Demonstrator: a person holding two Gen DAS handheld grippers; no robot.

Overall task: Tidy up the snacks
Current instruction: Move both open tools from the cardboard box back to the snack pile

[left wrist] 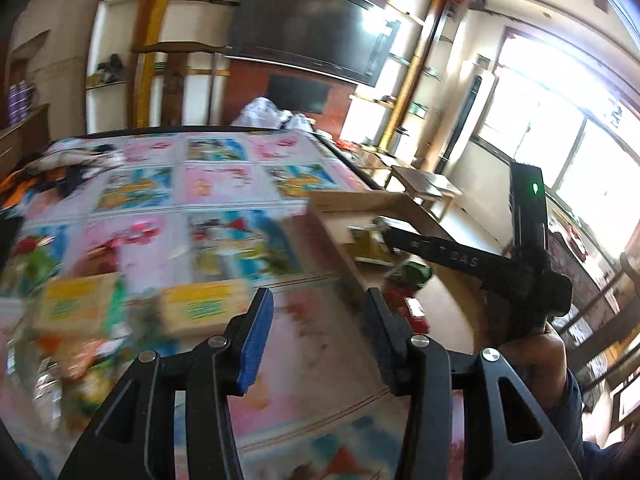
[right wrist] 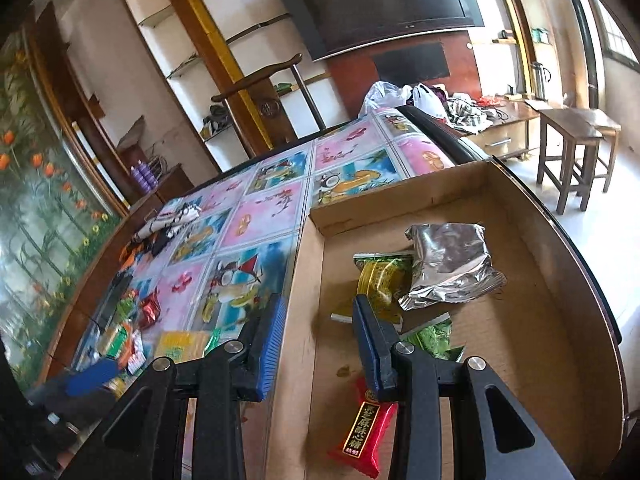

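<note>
Snack packets lie in my cardboard box (right wrist: 520,240): a silver foil pouch (right wrist: 450,266) at twelve o'clock from my right gripper (right wrist: 320,344), a green packet (right wrist: 382,276) touching it, a red candy (right wrist: 362,434) at six. More yellow packets (left wrist: 204,306) sit at nine o'clock of my left gripper (left wrist: 318,336) on the patterned tabletop (right wrist: 256,216). Both jaws stand apart, grasping nothing.
</note>
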